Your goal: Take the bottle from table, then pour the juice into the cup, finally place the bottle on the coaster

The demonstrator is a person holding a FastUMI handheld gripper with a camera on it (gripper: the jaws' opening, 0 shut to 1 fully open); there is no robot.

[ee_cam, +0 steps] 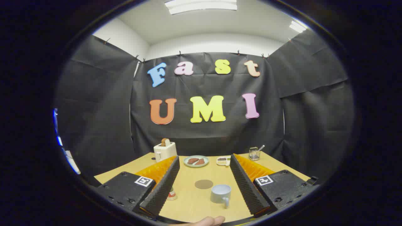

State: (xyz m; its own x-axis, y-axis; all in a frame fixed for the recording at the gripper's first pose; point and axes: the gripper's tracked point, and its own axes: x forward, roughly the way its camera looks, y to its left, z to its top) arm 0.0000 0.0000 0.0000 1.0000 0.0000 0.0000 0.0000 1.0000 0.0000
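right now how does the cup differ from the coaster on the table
The cup is pale blue-grey, stands upright and has a handle; the coaster is a flat brown disc. The cup sits nearer the open gripper, by its right-hand finger; the coaster lies just beyond it. Both rest on the wooden table, between the fingers, untouched.

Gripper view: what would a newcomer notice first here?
The gripper is open, its two fingers wide apart over the table. Between them stand a pale cup and, just beyond it, a round brown coaster. The bottle peeks out beside the left finger; a toaster and a plate sit farther back.
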